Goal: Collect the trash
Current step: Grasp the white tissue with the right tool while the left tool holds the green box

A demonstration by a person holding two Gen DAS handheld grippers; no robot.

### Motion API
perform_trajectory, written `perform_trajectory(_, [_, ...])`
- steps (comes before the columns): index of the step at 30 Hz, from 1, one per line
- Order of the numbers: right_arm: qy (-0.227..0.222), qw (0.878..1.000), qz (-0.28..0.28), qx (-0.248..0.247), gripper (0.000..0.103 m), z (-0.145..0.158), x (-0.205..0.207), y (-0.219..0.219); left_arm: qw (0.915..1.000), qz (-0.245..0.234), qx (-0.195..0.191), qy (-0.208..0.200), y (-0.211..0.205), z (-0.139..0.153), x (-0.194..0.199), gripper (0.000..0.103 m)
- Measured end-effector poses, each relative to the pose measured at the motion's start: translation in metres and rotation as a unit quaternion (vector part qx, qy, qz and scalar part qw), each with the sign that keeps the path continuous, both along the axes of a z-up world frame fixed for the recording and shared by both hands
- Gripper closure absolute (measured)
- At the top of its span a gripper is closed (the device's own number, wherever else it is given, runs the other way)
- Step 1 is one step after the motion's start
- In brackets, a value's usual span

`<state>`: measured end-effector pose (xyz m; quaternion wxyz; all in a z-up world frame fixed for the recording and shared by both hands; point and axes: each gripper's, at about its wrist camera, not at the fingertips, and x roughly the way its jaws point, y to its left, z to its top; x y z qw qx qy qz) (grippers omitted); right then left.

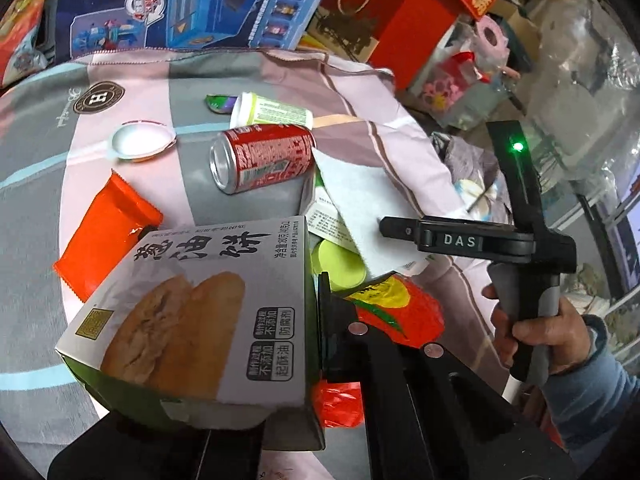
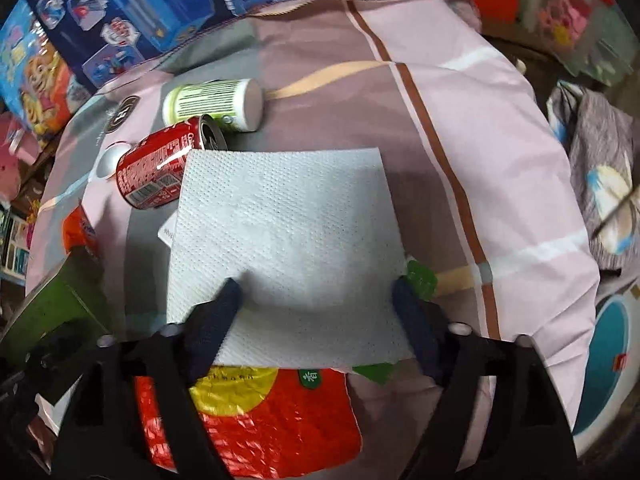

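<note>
Left gripper [image 1: 320, 332]: clamped shut on one edge of the pancake box [image 1: 200, 312], box raised off the bench.
Right gripper [image 2: 316, 300]: jaws apart, straddling the paper napkin [image 2: 280, 216], not pinching.
Napkin: flat on the bench cloth [image 2: 460, 92], over wrappers; light, limp; pinch near edge.
Can [image 1: 260, 160]: on its side, long axis crosswise, opening leftward; light, rolls easily.

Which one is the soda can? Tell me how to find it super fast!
Start at the pink and grey cloth covering the table. Near the middle lies a big white paper towel; at its far left corner the soda can lies on its side. It is the only shiny red metal thing; the pot beside it is pale green plastic.
</note>
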<state>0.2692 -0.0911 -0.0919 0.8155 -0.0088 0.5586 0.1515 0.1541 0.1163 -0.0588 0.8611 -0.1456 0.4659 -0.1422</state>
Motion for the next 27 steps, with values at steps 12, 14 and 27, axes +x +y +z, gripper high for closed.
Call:
perform_trajectory(12, [-0.019,0.998,0.033,0.052,0.096,0.022,-0.019,-0.024,0.9991,0.013,0.030,-0.026,-0.028,0.034,-0.002,0.100])
perform_trajectory(14, [-0.005,0.998,0.028,0.063,0.077,0.018,-0.013,-0.026,0.9989,0.016,0.033,-0.029,-0.030,0.034,-0.002,0.100])
perform_trajectory(27, [-0.012,0.997,0.074,0.011,0.025,-0.006,0.014,0.017,0.9992,0.035,0.013,-0.015,-0.001,0.021,0.027,0.100])
